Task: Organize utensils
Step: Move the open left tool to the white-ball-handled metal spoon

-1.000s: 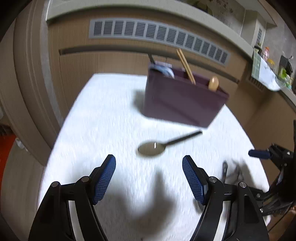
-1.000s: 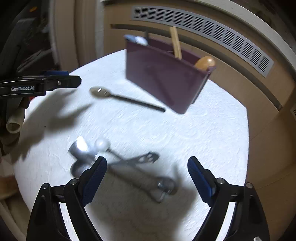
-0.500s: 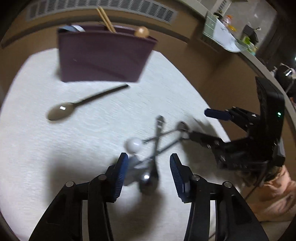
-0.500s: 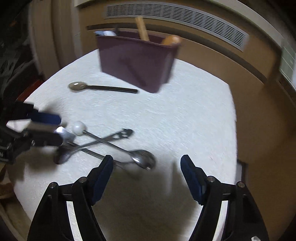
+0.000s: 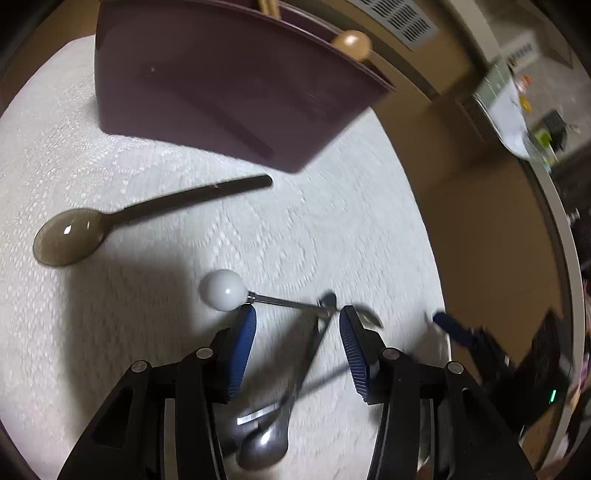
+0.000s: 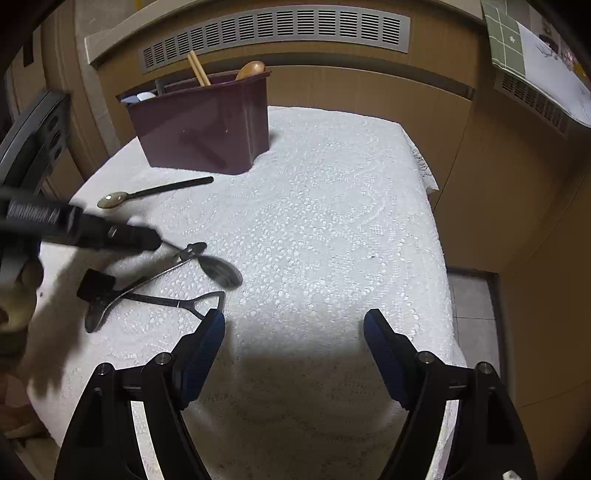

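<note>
Several metal utensils lie crossed on the white lace tablecloth (image 6: 332,221). My left gripper (image 5: 297,332) is low over them, pointing steeply down. Its jaws stand partly open astride a dark spoon handle (image 5: 314,354), and the pads do not press on it. A white ball-ended spoon (image 5: 221,290) lies just off the left fingertip (image 5: 245,332). A brown spoon (image 5: 66,236) rests near the maroon utensil holder (image 5: 221,92). My right gripper (image 6: 295,332) hangs over bare cloth, its jaws opening with nothing between them. In the right wrist view the left gripper (image 6: 110,232) covers part of the pile (image 6: 221,271).
The holder (image 6: 207,125) stands at the table's far side with chopsticks (image 6: 199,72) and a wooden spoon (image 6: 251,70) in it. Behind it is a wooden wall with a vent grille (image 6: 277,33). The table's right edge (image 6: 439,258) drops to the floor.
My left gripper has swung to the metal pile and come down over it, its jaws narrower than a second ago. My right gripper has drawn back from the pile to the right.
</note>
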The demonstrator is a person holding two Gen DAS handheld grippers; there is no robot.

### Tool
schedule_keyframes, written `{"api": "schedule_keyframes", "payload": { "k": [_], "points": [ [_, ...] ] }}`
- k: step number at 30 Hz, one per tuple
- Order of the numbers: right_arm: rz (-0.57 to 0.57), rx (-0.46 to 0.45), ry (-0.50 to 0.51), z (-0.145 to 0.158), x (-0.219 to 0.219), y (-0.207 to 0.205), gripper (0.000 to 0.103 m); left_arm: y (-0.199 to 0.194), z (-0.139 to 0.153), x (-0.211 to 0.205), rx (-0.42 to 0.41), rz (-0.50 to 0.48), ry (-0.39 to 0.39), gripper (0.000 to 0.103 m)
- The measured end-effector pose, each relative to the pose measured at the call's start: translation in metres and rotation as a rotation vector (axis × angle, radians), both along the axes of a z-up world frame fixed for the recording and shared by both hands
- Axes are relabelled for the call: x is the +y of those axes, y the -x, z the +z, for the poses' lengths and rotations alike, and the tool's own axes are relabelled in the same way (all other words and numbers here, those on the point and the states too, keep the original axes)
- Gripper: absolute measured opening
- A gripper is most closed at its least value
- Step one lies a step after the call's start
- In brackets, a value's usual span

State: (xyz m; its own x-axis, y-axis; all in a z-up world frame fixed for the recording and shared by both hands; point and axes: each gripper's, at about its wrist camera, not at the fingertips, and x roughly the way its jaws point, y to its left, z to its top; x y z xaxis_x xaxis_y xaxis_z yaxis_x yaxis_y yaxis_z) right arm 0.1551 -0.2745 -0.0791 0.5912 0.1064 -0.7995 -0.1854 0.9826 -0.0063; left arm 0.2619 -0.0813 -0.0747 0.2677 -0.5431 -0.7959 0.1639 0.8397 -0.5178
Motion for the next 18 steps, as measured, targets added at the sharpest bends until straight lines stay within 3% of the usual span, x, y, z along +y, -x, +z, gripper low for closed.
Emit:
{"api": "schedule_keyframes", "payload": {
  "k": [5,8,14,18],
  "points": [
    [0.030,-0.020,0.043,-0.001,0.011,0.003,0.082,-0.027,0.003,-0.004,-0.005,0.074,-0.034,0.048],
    [0.042,-0.027,0.060,-0.002,0.015,0.006,0.083,-0.034,0.007,-0.014,-0.035,0.092,-0.110,0.049],
    [0.092,-0.035,0.013,0.010,0.014,-0.009,0.083,-0.024,0.006,-0.013,-0.110,0.039,-0.222,0.049],
    [0.150,0.001,0.008,0.012,0.024,-0.044,0.083,0.001,0.009,0.009,-0.143,0.000,-0.202,0.054]
  ]
}}
